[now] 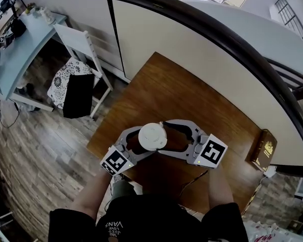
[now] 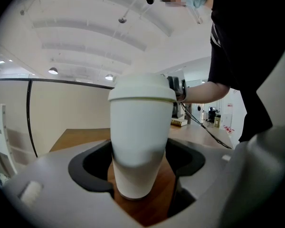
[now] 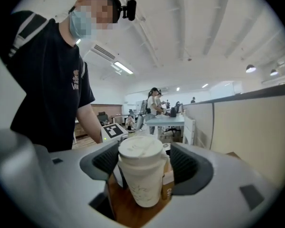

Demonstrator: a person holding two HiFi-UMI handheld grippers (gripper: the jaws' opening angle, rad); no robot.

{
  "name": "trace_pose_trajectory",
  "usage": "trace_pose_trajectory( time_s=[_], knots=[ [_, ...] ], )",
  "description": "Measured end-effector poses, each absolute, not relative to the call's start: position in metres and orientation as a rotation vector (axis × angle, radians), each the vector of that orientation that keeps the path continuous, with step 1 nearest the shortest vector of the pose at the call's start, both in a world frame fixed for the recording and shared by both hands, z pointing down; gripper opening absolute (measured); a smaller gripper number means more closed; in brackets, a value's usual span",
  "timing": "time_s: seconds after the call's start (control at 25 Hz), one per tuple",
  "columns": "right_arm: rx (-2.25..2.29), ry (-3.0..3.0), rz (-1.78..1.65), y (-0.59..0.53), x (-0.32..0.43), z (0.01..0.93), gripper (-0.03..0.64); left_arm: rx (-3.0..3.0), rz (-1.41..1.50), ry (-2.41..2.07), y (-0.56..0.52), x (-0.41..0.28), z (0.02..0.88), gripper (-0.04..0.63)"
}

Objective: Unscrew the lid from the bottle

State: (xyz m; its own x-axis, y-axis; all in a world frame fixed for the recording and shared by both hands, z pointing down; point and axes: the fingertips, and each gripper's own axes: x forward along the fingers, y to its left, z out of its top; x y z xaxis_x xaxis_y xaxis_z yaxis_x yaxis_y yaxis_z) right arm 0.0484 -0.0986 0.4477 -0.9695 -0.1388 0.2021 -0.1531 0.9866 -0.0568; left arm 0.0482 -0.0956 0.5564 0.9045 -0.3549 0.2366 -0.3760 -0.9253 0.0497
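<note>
The white domed plastic lid (image 2: 142, 89) still sits level on top of the tall white tapered bottle (image 2: 135, 146), with only a thin seam showing under it, so the unscrewing looks unfinished; whether the thread has loosened at all cannot be told from these views. The bottle stands upright on the brown wooden table (image 1: 192, 100), towards the edge nearest the person, and everything else is best placed from that bottle. The left gripper (image 2: 140, 167) comes in from the bottle's left and grips low on its body, the dark pads (image 2: 92, 167) touching the white wall on both sides, which reads as a steadying hold. The right gripper (image 3: 145, 165) comes in from the bottle's right, at the height of the lid. Its jaws stand wide, one on each side of the lid, and a narrow gap shows between the lid and the pad at that view's right, so it appears to straddle the lid without clamping it. What remains, by my reading, is for the right gripper to close on the lid, turn it while the left one keeps the body from spinning, and then lift it clear of the bottle.
</note>
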Motion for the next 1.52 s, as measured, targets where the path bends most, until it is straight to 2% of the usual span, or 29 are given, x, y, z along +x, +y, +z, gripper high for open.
trace_pose_trajectory(
  time_s=[0.2, 0.4, 0.52, 0.72, 0.96, 1.36, 1.52],
  knots=[
    [0.692, -2.944, 0.143, -0.098, 0.058, 0.436, 0.302, 2.959, 0.338, -0.585, -0.096, 0.047, 0.558, 0.348],
    [1.07, -2.812, 0.034, -0.09, 0.051, 0.436, 0.302, 2.944, 0.345, -0.598, -0.095, 0.047, 0.559, 0.347],
    [1.2, -2.744, 0.142, -0.091, 0.044, 0.449, 0.302, 2.936, 0.353, -0.608, -0.096, 0.047, 0.56, 0.347],
    [1.204, -2.699, 0.138, -0.093, 0.034, 0.455, 0.302, 2.932, 0.361, -0.609, -0.095, 0.048, 0.56, 0.347],
    [1.025, -2.804, 0.162, -0.096, 0.04, 0.456, 0.302, 2.933, 0.361, -0.61, -0.097, 0.048, 0.561, 0.347],
    [0.183, -2.987, 0.15, -0.099, 0.042, 0.454, 0.302, 2.914, 0.353, -0.672, -0.097, 0.051, 0.562, 0.347],
    [0.015, -2.996, 0.148, -0.1, 0.041, 0.452, 0.302, 2.894, 0.335, -0.717, -0.097, 0.051, 0.56, 0.347]
  ],
)
